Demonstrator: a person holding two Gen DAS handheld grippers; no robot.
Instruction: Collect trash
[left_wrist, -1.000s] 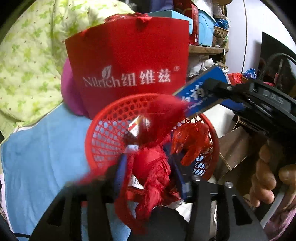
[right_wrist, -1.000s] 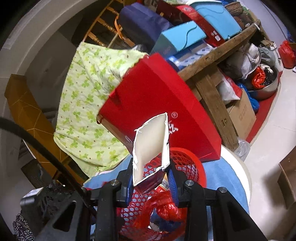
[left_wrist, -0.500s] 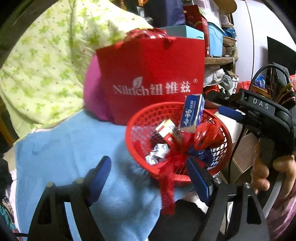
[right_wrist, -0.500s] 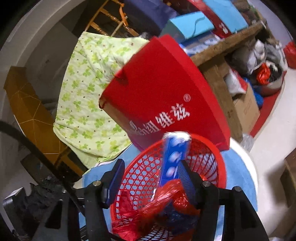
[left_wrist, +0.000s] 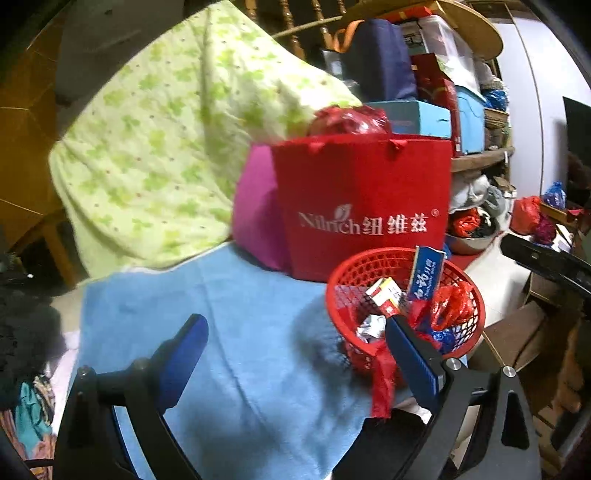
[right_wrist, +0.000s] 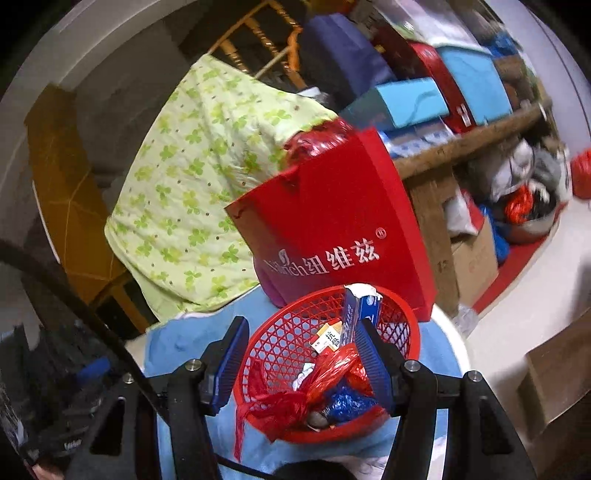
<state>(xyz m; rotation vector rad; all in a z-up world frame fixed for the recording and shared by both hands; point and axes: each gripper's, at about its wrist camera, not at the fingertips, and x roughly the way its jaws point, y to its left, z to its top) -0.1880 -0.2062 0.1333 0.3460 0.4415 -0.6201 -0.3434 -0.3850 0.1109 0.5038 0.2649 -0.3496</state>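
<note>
basket: red mesh basket (left_wrist: 373, 264) sits on the blue cloth (left_wrist: 229, 332), right in front of the red gift bag (left_wrist: 365, 192)
trash so far: toothpaste box (left_wrist: 424, 275), red plastic bag (left_wrist: 448, 304) and a small carton (left_wrist: 384, 297) are all in there
left gripper (left_wrist: 295, 354): jaws have just been opening, now wide, nothing between them
right gripper (right_wrist: 301, 360): jaws just opened to about halfway, gripping nothing, hanging over the basket
progress: looks mostly done to me; can't see any loose trash left on the cloth
</note>
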